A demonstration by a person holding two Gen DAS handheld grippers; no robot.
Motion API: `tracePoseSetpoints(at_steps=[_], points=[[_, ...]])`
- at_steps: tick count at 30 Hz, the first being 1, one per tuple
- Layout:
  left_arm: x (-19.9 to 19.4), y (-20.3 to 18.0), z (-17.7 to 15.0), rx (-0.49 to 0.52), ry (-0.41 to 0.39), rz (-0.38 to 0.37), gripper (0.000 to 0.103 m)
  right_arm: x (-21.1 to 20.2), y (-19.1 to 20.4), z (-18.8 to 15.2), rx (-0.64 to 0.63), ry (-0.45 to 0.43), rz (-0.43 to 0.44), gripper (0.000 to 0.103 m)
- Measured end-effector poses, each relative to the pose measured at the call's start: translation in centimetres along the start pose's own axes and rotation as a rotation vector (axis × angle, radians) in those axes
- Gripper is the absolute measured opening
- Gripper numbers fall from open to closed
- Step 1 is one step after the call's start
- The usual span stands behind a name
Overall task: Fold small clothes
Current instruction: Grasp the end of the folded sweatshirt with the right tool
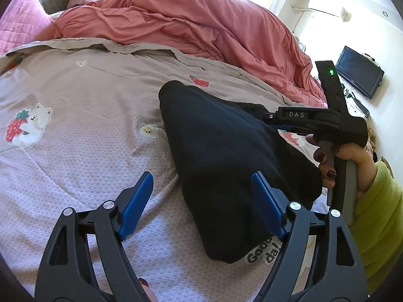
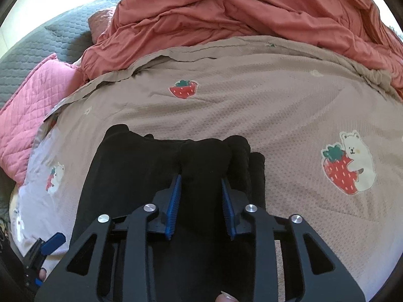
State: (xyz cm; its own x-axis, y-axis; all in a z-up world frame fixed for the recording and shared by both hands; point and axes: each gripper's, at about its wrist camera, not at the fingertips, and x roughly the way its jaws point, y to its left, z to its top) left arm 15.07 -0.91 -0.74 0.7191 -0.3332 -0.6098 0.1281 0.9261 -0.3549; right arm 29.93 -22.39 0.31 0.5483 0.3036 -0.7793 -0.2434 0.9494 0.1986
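While the left gripper (image 1: 201, 201) stands wide apart, its ribbed blue pads (image 1: 137, 202) grasp nothing: one pad lies over bare quilt, the other over the near edge of the garment (image 1: 226, 163). That garment is a dark navy, matte, soft knit, lying right of centre in the left wrist view as a rough wedge, narrow at its far rounded tip and broad toward the camera. It rests on a mauve quilt (image 1: 75, 151) with a fine honeycomb stitch and appliquéd strawberries and white bears.

From the right wrist view, the right gripper (image 2: 201, 188) is clenched on a raised fold of the same garment (image 2: 126, 176); the cloth bulges in a thick ridge between both blue pads (image 2: 173, 206), which press its sides. Beyond the pads the fabric ends in several rolled, rounded layers at frame centre.

Seen at the right edge of the left wrist view, a hand (image 1: 337, 158) with dark-painted nails grips the handle of the right gripper, and a lime-green sleeve (image 1: 377, 214) of fleecy texture follows it.

A crumpled salmon duvet (image 1: 201, 20) fills the upper frame. A pink diamond-quilted pillow (image 1: 20, 25) sits upper left. A dark flat screen (image 1: 359, 71) stands at upper right.
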Motion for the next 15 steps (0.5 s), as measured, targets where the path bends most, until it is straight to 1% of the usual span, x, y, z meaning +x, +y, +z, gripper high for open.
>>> tracePoseSetpoints(at_steps=[1,2,4,8,11,15], points=[[-0.1,0.0,0.0,-0.002,0.000,0.000,0.074,-0.1,0.2,0.0,-0.009,-0.006,-0.008,0.019],[-0.1,0.1,0.0,-0.005,-0.001,-0.001,0.076,-0.3,0.4,-0.1,-0.022,-0.018,-0.018,0.017],[-0.1,0.2,0.0,-0.013,0.001,-0.005,0.077,-0.7,0.7,0.0,-0.031,-0.035,-0.018,0.010],[-0.1,0.4,0.0,-0.023,0.005,-0.011,0.078,-2.2,1.4,0.3,-0.063,-0.084,-0.021,0.008],[-0.1,0.5,0.1,-0.027,0.005,-0.013,0.078,-3.6,1.9,1.0,-0.117,-0.128,-0.039,0.007],[-0.1,0.6,0.0,-0.027,0.009,-0.016,0.078,-3.8,2.3,1.7,-0.177,-0.132,-0.097,0.007]])
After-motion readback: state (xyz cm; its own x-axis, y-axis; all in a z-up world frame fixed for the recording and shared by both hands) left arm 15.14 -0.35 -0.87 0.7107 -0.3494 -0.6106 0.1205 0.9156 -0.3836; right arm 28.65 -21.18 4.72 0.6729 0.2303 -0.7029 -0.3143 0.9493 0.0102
